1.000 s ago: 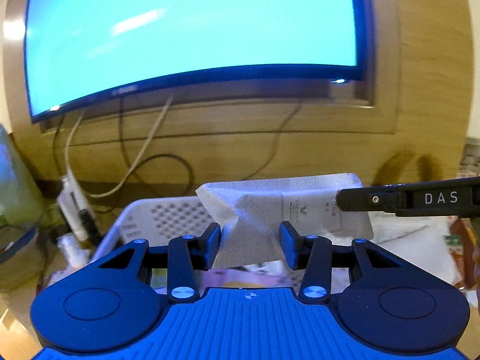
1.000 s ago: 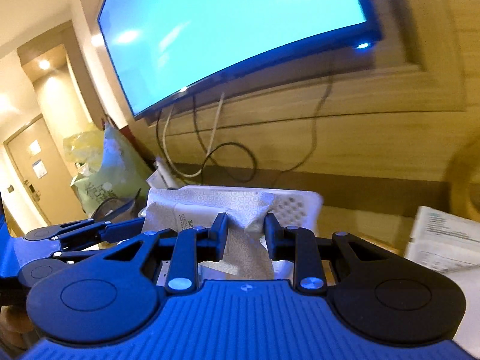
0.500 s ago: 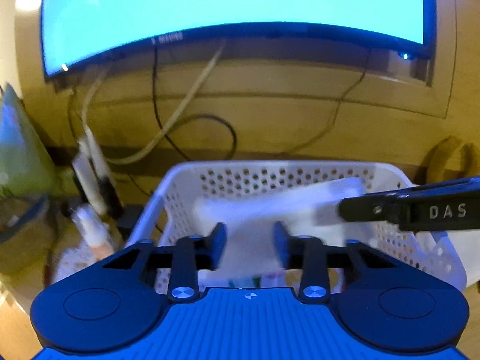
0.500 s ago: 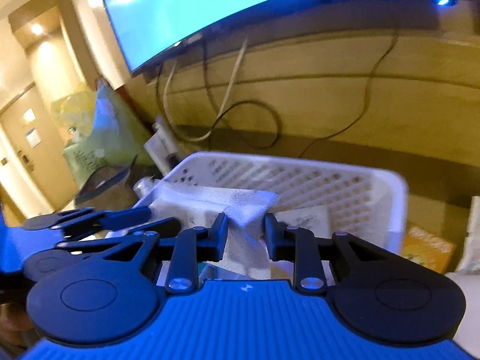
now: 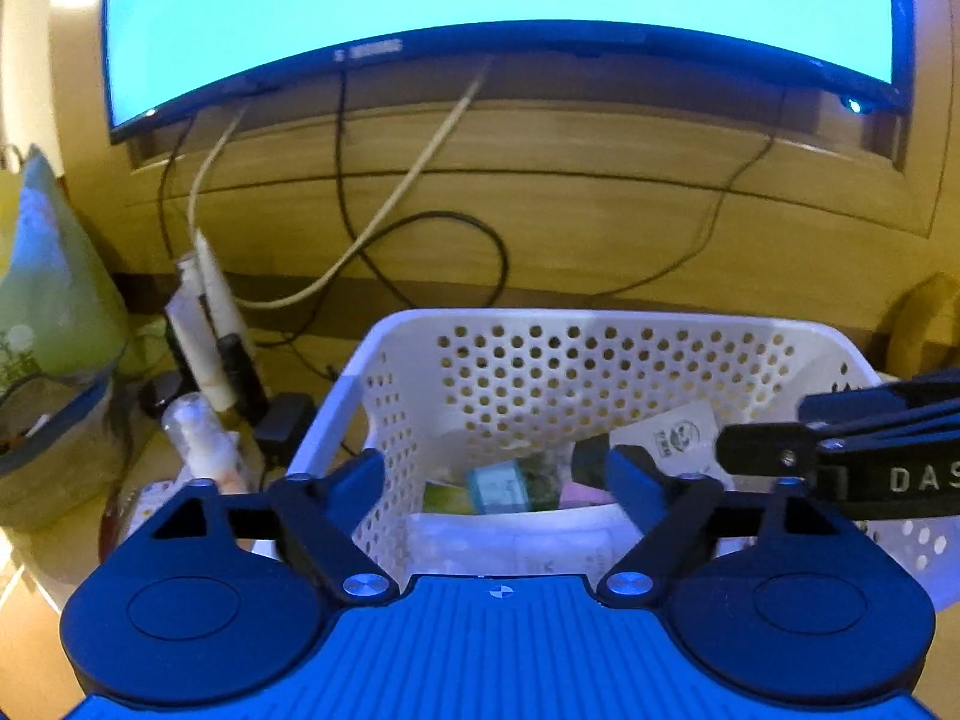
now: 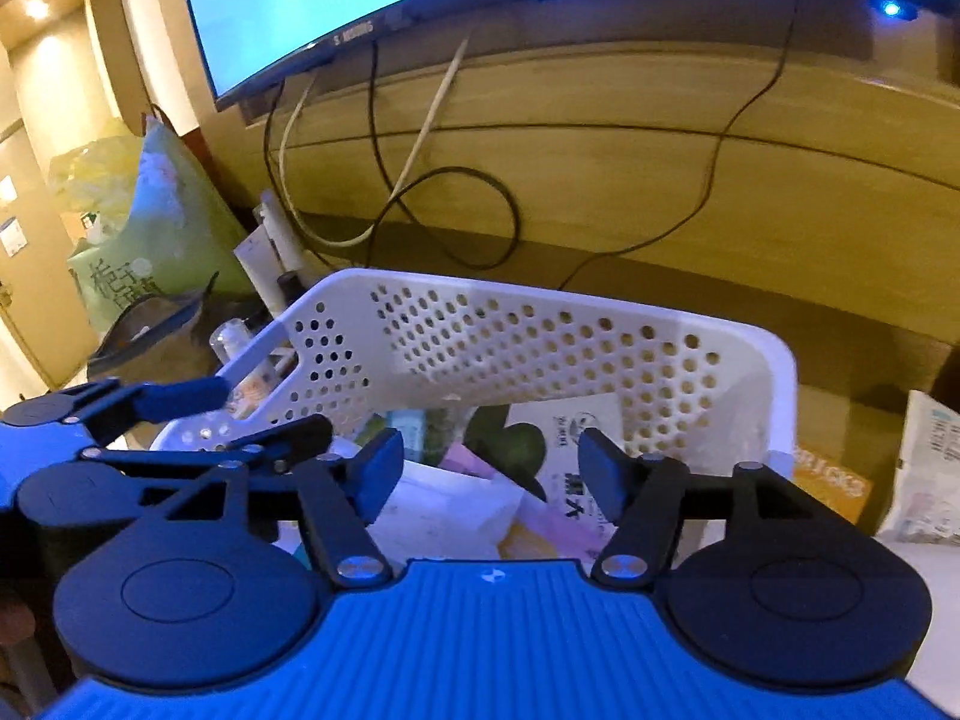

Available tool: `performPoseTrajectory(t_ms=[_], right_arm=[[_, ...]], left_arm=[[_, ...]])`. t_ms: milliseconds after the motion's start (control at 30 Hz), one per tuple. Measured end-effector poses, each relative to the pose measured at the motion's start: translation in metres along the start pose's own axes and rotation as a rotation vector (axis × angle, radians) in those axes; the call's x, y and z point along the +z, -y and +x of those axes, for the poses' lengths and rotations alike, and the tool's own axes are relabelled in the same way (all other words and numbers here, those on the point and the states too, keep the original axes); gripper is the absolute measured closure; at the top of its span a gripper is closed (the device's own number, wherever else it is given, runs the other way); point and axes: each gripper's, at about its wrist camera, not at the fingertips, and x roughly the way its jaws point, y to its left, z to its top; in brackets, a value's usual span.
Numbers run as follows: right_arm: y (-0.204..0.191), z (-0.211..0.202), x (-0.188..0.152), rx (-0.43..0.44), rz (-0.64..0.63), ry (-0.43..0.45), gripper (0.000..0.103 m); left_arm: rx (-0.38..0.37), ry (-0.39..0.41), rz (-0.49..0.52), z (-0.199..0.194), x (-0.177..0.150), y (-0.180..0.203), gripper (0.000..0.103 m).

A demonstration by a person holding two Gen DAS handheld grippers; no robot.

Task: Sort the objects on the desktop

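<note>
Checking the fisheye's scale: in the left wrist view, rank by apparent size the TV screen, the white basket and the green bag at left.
1. TV screen, cropped by the frame.
2. White basket, nearer the camera, partly hidden by the gripper.
3. Green bag, cut off at the edge.

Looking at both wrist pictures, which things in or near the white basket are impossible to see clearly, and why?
- Basket floor, both views: covered by packets and gripper bodies.
- White tissue pack, right wrist view: partly behind the right gripper.
- Small bottle, left wrist view: blurred, label unreadable.
- Orange packet: print blurred.
</note>
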Motion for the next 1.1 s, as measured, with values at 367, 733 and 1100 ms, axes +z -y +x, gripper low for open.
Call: performPoseTrajectory(t_ms=[367, 733, 1100], right_arm=[[-0.006, -0.040, -0.015, -0.045, -0.118, 0.042, 0.022], [-0.001, -0.054, -0.012, -0.046, -0.094, -0.067, 0.022], [0.003, -0.076, -0.011, -0.043, -0.117, -0.058, 0.017]], left_arm=[[0.022, -0.028, -0.023, -0.027, -0.007, 0.014, 0.000], [0.060, -0.142, -0.030, -0.045, -0.008, 0.028, 0.000], [0.102, -0.158, -0.024, -0.058, -0.007, 0.046, 0.000]])
